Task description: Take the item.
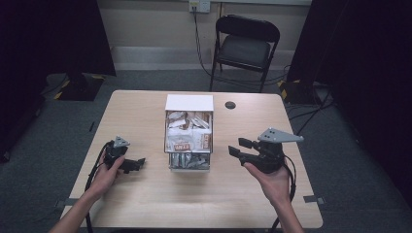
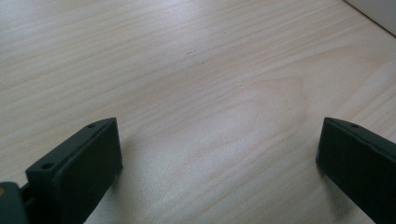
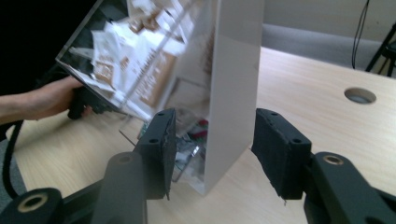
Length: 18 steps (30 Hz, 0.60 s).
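High view, left claw (image 1: 138, 163) released, right claw (image 1: 236, 147) released, flanking box (image 1: 189, 103).

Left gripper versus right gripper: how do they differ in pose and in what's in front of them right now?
The left gripper sits low by the table, jaws over bare wood; the right gripper is held higher, aimed at the clear box of packets. The right gripper's grey plate looks larger than the left's. The left gripper stands farther from the box than the right one. Both are open and hold nothing.
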{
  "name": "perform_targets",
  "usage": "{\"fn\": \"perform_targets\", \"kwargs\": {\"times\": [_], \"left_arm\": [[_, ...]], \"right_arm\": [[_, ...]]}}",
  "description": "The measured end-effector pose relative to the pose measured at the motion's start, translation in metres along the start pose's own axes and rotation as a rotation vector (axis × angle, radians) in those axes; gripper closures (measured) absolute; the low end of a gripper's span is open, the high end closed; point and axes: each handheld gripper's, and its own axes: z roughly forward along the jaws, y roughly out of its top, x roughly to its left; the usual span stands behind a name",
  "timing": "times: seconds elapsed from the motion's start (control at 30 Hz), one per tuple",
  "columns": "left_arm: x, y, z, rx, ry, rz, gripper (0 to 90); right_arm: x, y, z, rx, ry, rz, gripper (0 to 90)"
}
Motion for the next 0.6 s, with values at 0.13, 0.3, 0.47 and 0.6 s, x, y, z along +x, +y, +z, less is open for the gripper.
{"fn": "perform_targets", "kwargs": {"times": [0.13, 0.3, 0.47, 0.6], "left_arm": [[0.000, 0.000, 0.000, 0.000, -0.001, -0.001, 0.0], [0.000, 0.000, 0.000, 0.000, -0.001, -0.001, 0.0], [0.000, 0.000, 0.000, 0.000, -0.001, -0.001, 0.0], [0.000, 0.000, 0.000, 0.000, 0.000, -0.001, 0.0]], "right_arm": [[0.005, 0.009, 0.001, -0.031, 0.029, -0.010, 49.5], [0.014, 0.021, 0.005, -0.049, 0.065, -0.040, 48.9], [0.024, 0.035, 0.015, -0.053, 0.104, -0.060, 49.2], [0.031, 0.046, 0.026, -0.055, 0.130, -0.082, 50.7]]}}
